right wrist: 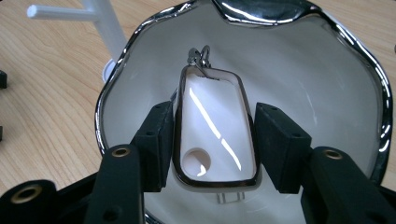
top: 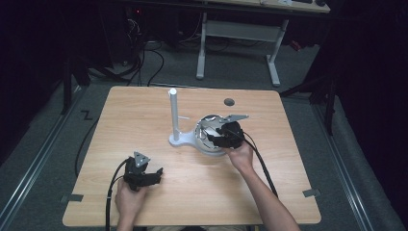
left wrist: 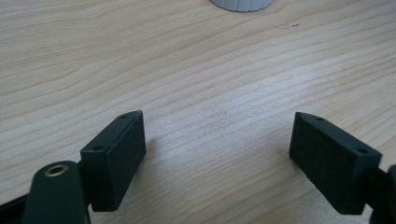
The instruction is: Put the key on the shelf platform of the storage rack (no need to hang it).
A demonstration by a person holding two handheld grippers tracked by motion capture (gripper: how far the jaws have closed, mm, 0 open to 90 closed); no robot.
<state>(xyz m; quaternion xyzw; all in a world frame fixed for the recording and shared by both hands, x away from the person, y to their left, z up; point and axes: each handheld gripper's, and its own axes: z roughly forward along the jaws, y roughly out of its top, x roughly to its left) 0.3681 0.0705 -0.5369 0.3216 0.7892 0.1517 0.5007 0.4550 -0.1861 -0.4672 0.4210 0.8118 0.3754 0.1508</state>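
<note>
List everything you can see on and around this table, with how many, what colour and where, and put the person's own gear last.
Table: one, light wood, centre of the high view.
Stand: one, white upright post with a side peg, mid-table, beside the dish.
Dish: one, white with a chrome wavy rim, right of the stand.
Tag: one, white with a dark rim, a round hole and a small metal ring, lying in the dish.
Desk frame: one, white, on the floor beyond the table.
Left gripper: one, black, open above bare wood, near the front left.
Right gripper: one, black, over the dish, jaws either side of the tag.
</note>
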